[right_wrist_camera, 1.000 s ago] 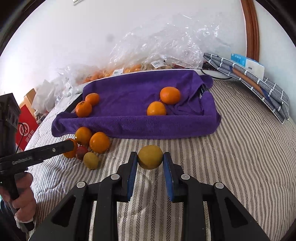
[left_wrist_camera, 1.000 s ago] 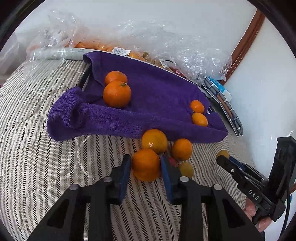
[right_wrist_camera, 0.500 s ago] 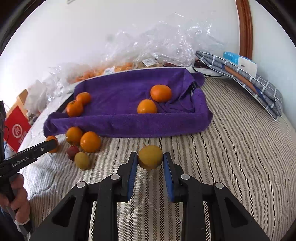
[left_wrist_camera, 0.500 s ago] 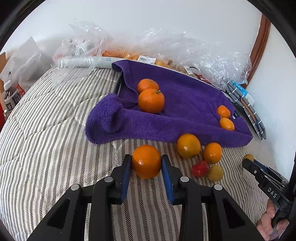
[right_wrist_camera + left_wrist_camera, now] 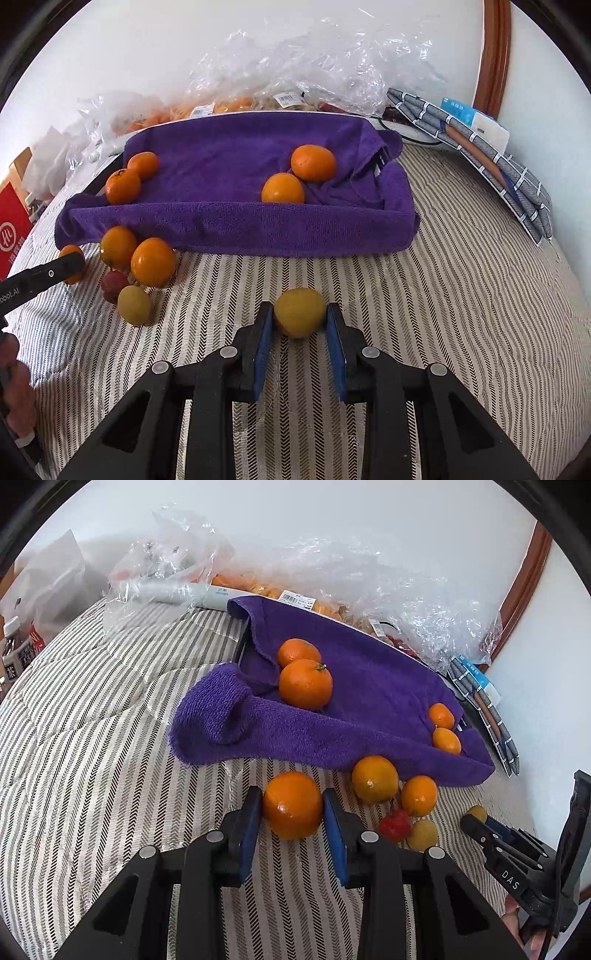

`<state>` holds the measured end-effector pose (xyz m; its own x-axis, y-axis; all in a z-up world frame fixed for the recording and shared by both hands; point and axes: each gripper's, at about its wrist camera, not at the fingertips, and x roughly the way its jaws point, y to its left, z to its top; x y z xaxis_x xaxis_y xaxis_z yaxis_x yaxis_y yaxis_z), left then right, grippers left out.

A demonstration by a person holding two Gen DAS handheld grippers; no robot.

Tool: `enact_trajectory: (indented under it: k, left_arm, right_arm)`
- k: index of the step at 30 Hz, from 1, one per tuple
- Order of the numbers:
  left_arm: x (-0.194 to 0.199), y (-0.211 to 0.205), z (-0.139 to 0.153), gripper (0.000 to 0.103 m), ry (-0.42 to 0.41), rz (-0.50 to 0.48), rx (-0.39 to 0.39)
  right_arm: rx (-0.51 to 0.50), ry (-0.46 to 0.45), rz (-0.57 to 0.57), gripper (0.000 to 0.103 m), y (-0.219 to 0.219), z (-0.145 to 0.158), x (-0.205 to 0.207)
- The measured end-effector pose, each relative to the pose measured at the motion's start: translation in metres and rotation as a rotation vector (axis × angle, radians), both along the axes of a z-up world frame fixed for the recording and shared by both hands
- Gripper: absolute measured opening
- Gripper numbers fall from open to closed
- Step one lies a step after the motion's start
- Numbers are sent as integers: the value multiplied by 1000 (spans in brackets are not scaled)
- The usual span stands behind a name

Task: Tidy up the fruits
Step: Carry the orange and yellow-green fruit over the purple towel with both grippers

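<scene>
The left gripper (image 5: 293, 805) has its blue pads pressed against both sides of an orange (image 5: 293, 805), holding it over the striped bedcover (image 5: 92, 775). The right gripper (image 5: 300, 313) is closed in the same way on a yellow fruit (image 5: 300, 313), also over the stripes and short of the tray.

Between the two grippers lies a loose cluster on the bedcover: a small yellow fruit (image 5: 134, 305), a red fruit (image 5: 112, 285) touching it, and two oranges (image 5: 153, 261) side by side just behind, close against the front edge of the purple towel (image 5: 236, 225). In the right view the left gripper's black finger crosses in front of its held orange at the frame's left edge.

The towel drapes over a shallow tray and hangs over its front rim. On it sit four oranges in two pairs: one pair (image 5: 123, 185) at the left end, one pair (image 5: 313, 163) toward the right, each pair touching.

Beyond the tray, crumpled clear plastic bags (image 5: 295, 66) with more fruit inside lie along the white wall. A folded checked cloth (image 5: 491, 162) rests at the far right, and a red box (image 5: 11, 229) stands at the far left.

Both grippers point forward toward the tray, roughly level.
</scene>
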<state>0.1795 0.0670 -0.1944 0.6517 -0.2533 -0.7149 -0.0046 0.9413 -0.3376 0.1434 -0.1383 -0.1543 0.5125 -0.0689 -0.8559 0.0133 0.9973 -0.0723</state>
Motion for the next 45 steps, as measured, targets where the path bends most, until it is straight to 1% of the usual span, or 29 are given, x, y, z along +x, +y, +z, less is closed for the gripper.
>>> enact_trajectory:
  k: [8, 13, 18, 22, 26, 31, 34, 36, 40, 42, 45]
  left_arm:
    - [0, -5, 1, 32, 3, -1, 35]
    - [-2, -2, 1, 30, -5, 6, 9]
    - [-10, 0, 9, 30, -75, 30, 4]
    - [-13, 5, 14, 30, -106, 42, -16]
    - [-15, 9, 18, 30, -133, 64, -15]
    - [-14, 8, 18, 30, -132, 63, 6]
    - [-15, 6, 20, 30, -148, 66, 24]
    - [-13, 6, 19, 30, -148, 55, 7]
    - [-11, 10, 17, 30, -137, 66, -2]
    - [-13, 10, 18, 30, -145, 70, 1]
    - [-16, 9, 20, 30, -163, 73, 15]
  right_arm:
    - [9, 0, -4, 29, 1, 0, 0]
    - [36, -13, -11, 28, -4, 3, -2]
    - [90, -69, -12, 28, -11, 11, -7]
    - [153, -124, -19, 28, -19, 18, -14]
    - [188, -149, -37, 28, -25, 21, -16]
    - [211, -165, -19, 28, -25, 24, -19]
    - [224, -175, -17, 28, -27, 25, -19]
    - [238, -178, -17, 28, -29, 25, -20]
    - [263, -189, -25, 28, -34, 27, -20]
    - [275, -183, -33, 28, -37, 26, -19]
    - [267, -182, -41, 28, -38, 27, -18]
